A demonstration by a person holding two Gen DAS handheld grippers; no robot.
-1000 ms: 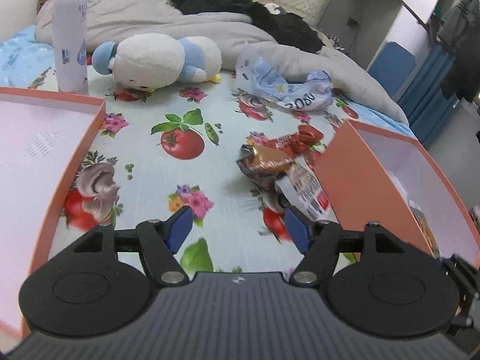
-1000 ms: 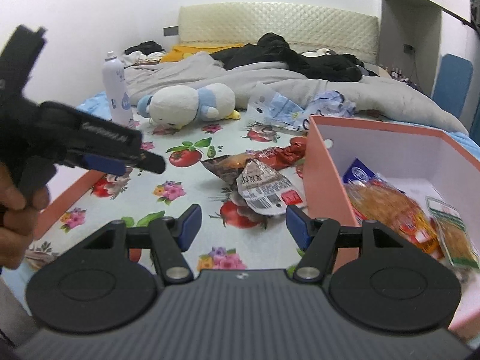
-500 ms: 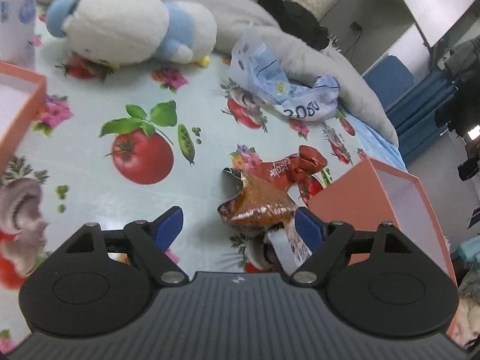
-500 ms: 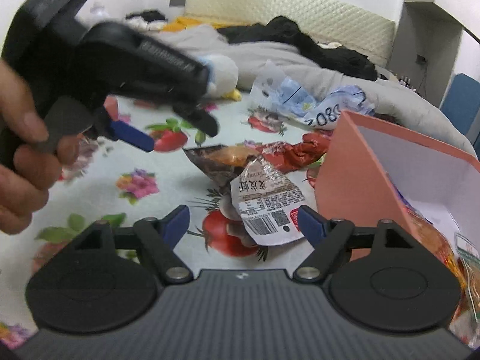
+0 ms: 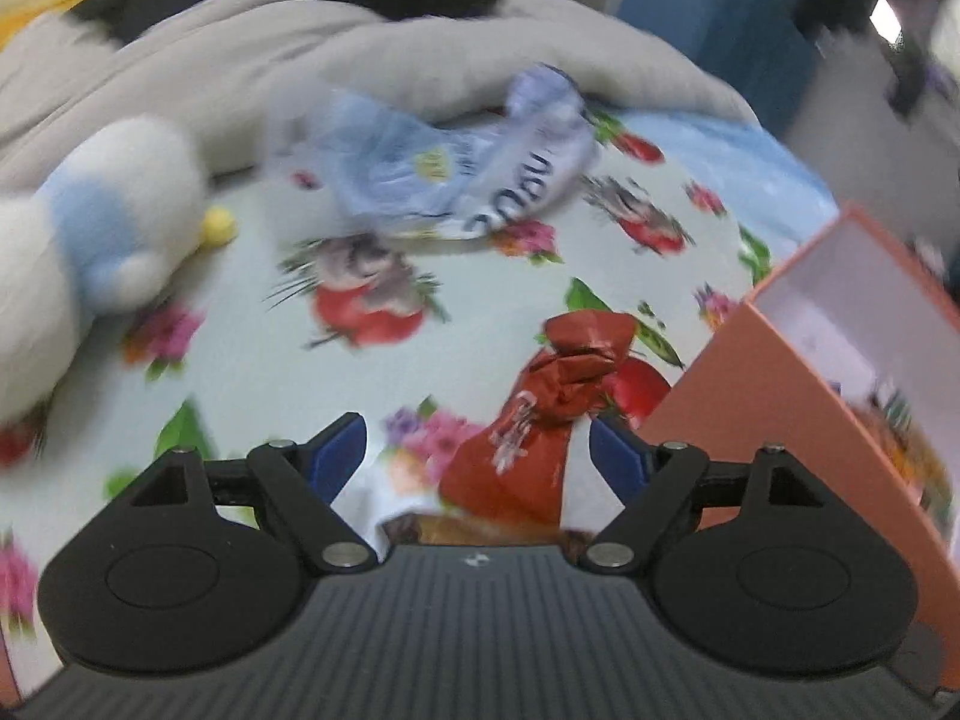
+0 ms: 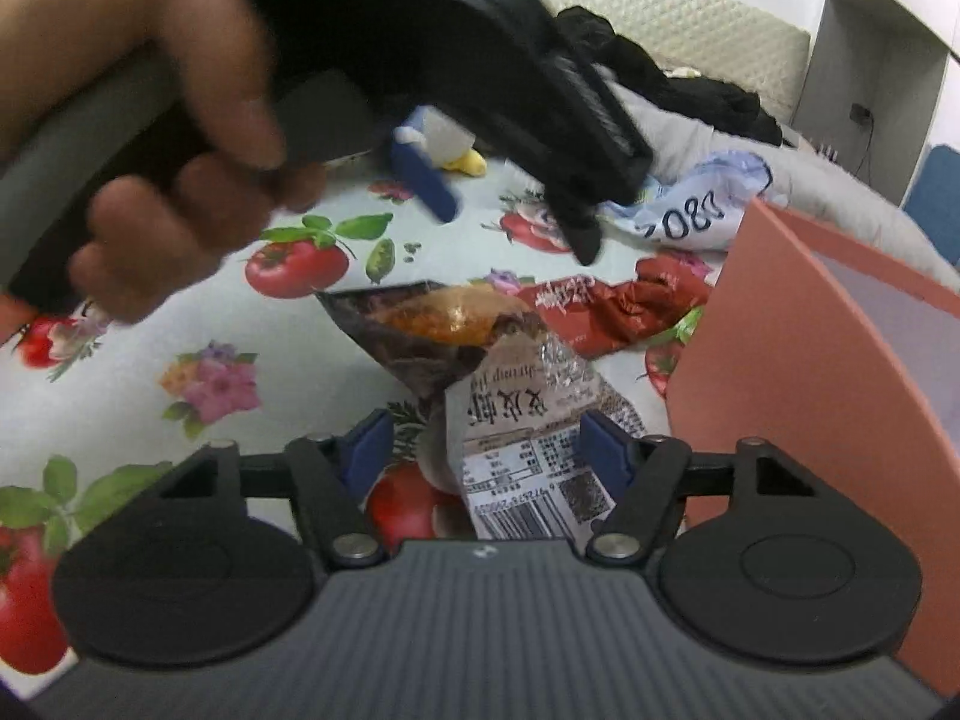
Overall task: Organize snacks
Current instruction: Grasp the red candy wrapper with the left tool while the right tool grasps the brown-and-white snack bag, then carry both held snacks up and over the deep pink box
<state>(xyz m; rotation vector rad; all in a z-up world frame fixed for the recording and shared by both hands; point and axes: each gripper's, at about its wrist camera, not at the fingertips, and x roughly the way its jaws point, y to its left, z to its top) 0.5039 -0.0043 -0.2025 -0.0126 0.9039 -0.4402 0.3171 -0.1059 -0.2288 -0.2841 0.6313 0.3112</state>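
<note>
- The plush toy point(image 5: 90, 222) lies at the far left of the bed point(image 5: 252, 348), well apart from the snacks, so it should not get in the way.
- The left gripper point(image 5: 477, 450) is spread wide and holds nothing. The red snack packet point(image 5: 540, 414) lies on the sheet between its blue fingers point(image 5: 336, 450), nearer the right one; I cannot tell whether it touches.
- To grip well, I judge it should centre on the packet's twisted neck, lower until both fingers flank it, then close gently so the foil does not slip.
- The right gripper point(image 6: 486, 450) is also spread and empty, with the white-labelled snack packet point(image 6: 528, 432) between its fingers and a dark packet point(image 6: 444, 324) overlapping just beyond.
- The orange box point(image 6: 780, 384) stands just right of the snacks, open side up and within easy reach for dropping them in.
- The blurred left view suggests quick motion, so slowing before closing would help.
</note>
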